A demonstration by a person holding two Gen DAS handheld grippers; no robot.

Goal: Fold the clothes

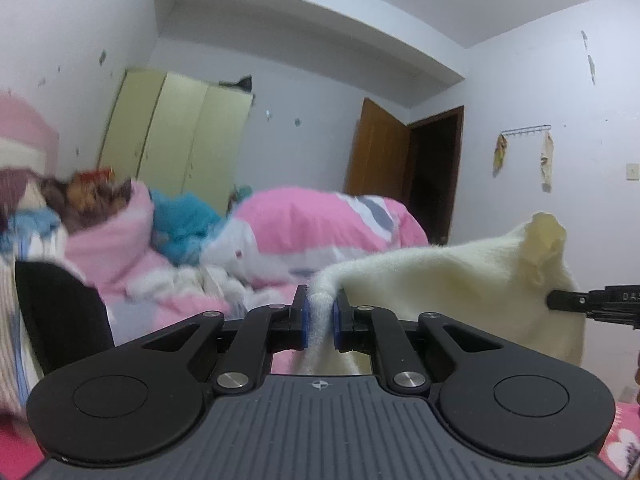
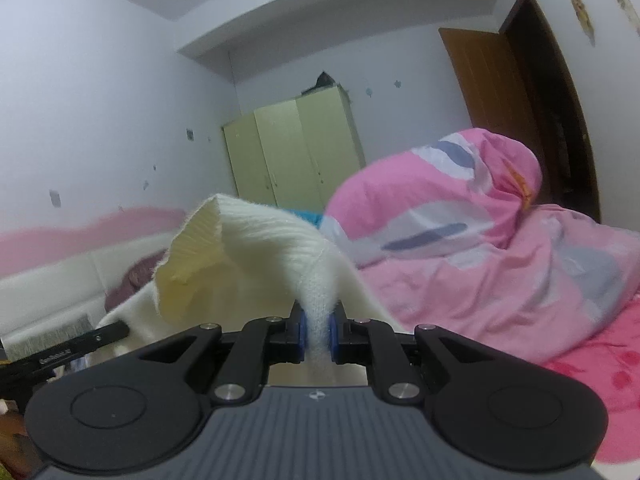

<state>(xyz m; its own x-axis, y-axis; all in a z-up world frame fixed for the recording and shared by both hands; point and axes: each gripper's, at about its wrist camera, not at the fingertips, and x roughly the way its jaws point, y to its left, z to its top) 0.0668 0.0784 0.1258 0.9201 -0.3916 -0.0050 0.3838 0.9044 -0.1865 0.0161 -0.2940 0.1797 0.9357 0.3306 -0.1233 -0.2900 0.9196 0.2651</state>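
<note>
Above bed, both grippers level, clamping sweater [image 1: 460,276]

Heaped pink duvet [image 2: 460,240] ahead (open air above)

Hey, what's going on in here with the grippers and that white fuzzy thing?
A person is working two handheld grippers on a cream knit garment over a bed heaped with a pink duvet. The left gripper has its jaws shut on one bunched edge of the garment, and the right gripper is shut on another edge, so the fabric hangs stretched between them above the bed. It looks like the start of a fold: the garment is lifted but not yet laid flat.
</note>
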